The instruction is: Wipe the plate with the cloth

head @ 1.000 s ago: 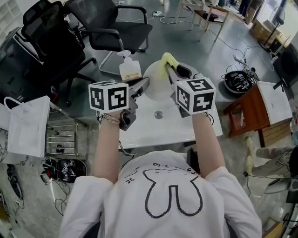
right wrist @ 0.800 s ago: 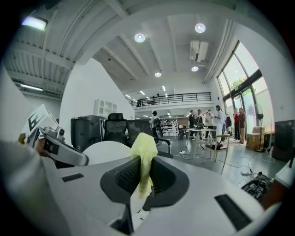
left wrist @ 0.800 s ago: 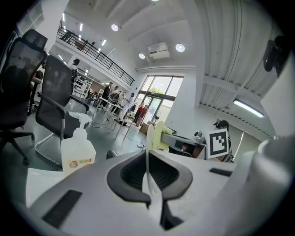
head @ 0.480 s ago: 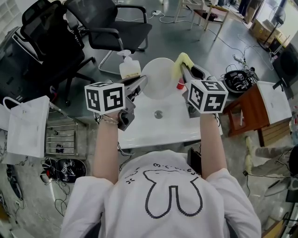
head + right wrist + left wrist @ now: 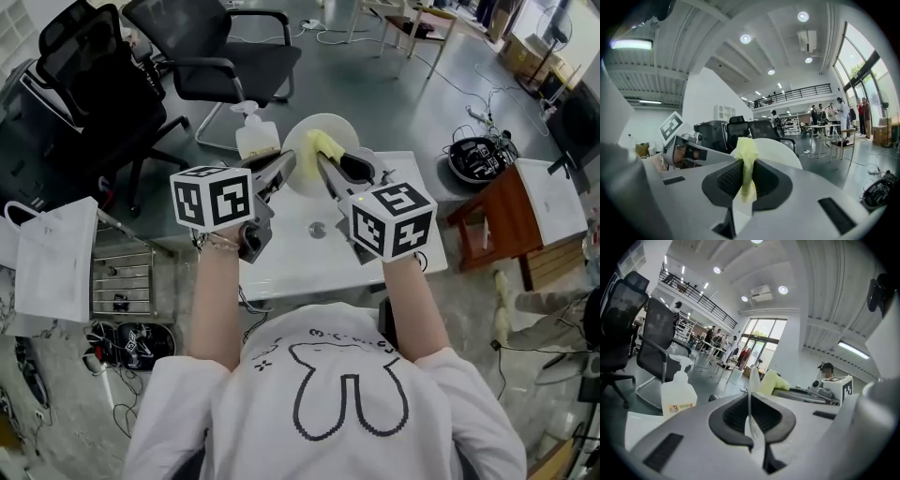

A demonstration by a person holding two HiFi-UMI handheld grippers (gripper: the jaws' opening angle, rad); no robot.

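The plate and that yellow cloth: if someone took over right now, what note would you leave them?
Left gripper: fingers shut on the plate rim, holding it up over the white table.
Right gripper: fingers shut on the yellow cloth, at the plate's face; contact unclear.
Done: both grasped.
To do: wipe the face; how clean it is can't be told.

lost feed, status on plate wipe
Left tongs shut on plate rim. Right tongs shut on yellow cloth, cloth at plate face. Soap bottle close beside, not blocking.
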